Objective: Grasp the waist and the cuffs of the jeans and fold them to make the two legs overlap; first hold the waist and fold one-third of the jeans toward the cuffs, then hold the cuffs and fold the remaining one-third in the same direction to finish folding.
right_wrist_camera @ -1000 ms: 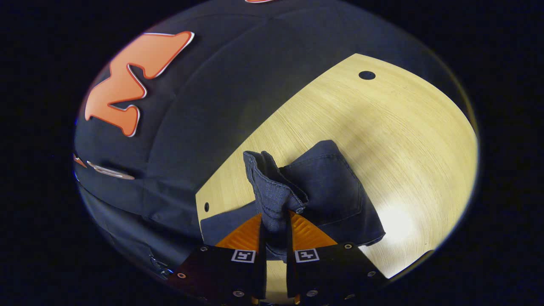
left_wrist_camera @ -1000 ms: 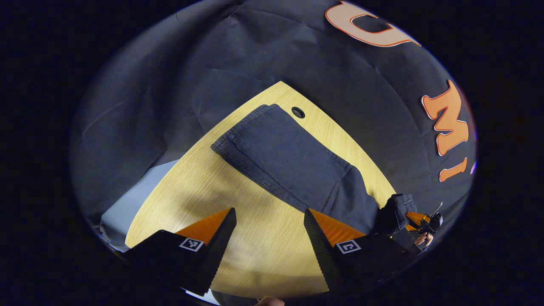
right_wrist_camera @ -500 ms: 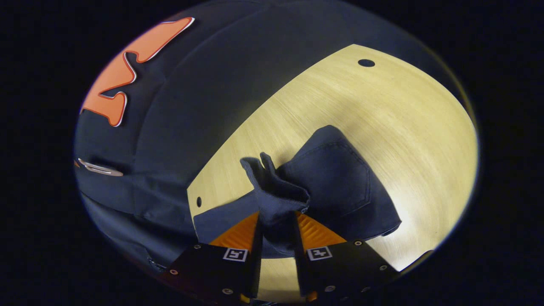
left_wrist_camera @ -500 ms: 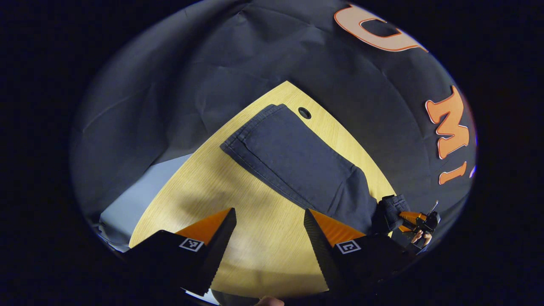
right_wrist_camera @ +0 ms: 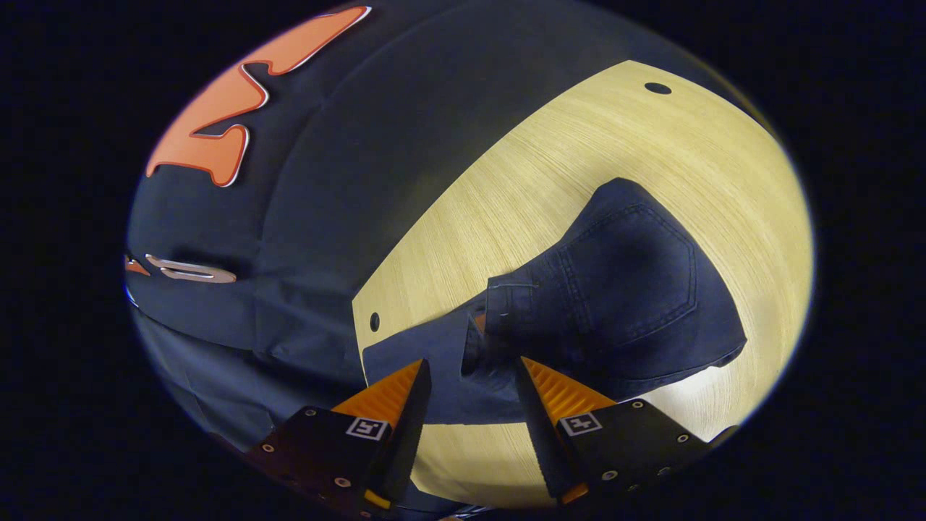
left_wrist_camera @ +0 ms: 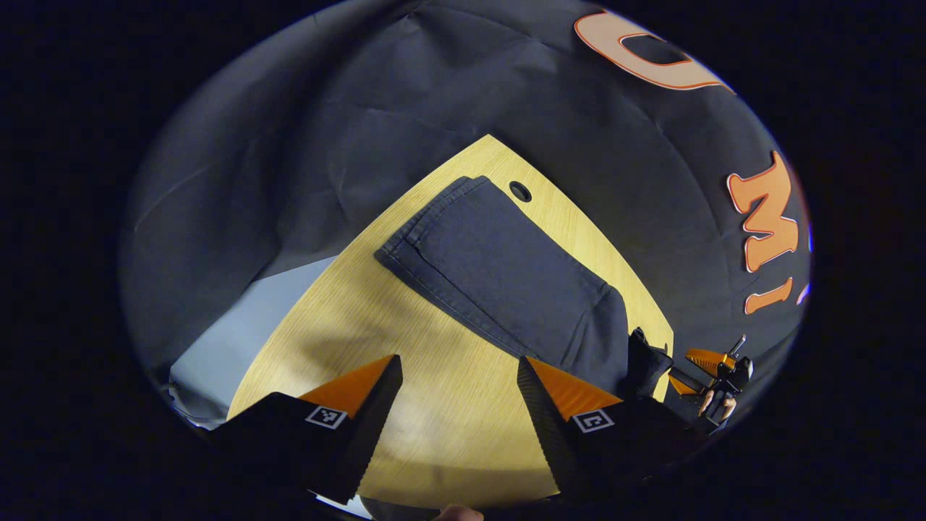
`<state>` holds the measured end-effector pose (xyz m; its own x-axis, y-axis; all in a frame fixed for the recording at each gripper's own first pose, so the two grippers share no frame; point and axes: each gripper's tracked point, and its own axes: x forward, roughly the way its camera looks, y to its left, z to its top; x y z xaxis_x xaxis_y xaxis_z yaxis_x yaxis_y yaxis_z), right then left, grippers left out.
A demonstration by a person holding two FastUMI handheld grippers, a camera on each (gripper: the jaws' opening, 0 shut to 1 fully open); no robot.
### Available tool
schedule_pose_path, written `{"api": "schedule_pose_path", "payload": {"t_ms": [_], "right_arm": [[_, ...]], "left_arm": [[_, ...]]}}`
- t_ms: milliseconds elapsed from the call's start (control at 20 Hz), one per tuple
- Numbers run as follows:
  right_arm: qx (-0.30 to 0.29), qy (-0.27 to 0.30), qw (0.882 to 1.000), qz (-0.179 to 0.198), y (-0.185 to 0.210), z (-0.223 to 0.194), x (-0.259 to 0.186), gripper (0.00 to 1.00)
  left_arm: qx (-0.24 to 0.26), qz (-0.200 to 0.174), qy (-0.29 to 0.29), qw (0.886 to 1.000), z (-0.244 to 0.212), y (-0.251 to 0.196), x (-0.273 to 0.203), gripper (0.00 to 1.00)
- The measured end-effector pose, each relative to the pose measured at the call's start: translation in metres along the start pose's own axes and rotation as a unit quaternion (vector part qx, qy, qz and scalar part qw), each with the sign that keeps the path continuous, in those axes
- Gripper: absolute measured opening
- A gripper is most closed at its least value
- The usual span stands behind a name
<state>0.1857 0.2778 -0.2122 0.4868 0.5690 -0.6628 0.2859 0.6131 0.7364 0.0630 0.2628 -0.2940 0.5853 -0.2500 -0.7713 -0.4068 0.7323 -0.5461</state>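
Note:
Dark blue jeans [left_wrist_camera: 506,278] lie on the wooden table [left_wrist_camera: 376,325], legs overlapped, cuffs at the far end near a hole. In the right gripper view the waist end of the jeans [right_wrist_camera: 622,289] is folded over, back pocket up, and rests on the table. My right gripper [right_wrist_camera: 470,380] stands open just before the waistband, nothing pinched between its fingers. My left gripper [left_wrist_camera: 459,380] is open above bare table, short of the jeans' long edge. In the left gripper view the right gripper [left_wrist_camera: 694,369], held by a hand, sits at the waist end.
The table has a small round hole [left_wrist_camera: 519,192] beside the cuffs and another hole [right_wrist_camera: 657,88] at a far corner. The table's edge [right_wrist_camera: 362,340] runs close to the waist end. A pale floor patch [left_wrist_camera: 231,325] lies beyond the table's left edge.
My right gripper has opened and let go of the waistband. The lifted waist has dropped flat onto the table. My left gripper has barely moved.

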Motion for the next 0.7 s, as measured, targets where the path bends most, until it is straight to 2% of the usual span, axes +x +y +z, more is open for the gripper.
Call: {"api": "schedule_pose_path", "payload": {"t_ms": [250,450,700], "right_arm": [[-0.009,-0.026,1.0,-0.013,-0.003,0.007,-0.018,0.78],[-0.01,-0.041,0.999,-0.015,-0.011,0.003,-0.038,0.83],[0.0,-0.055,0.998,-0.014,-0.02,-0.009,-0.056,0.86]], "left_arm": [[-0.04,0.01,0.026,0.999,0.011,0.015,0.023,0.96],[-0.067,0.046,0.051,0.995,0.03,0.03,0.055,0.97],[-0.071,0.088,0.079,0.991,0.053,0.039,0.078,0.96]]}}
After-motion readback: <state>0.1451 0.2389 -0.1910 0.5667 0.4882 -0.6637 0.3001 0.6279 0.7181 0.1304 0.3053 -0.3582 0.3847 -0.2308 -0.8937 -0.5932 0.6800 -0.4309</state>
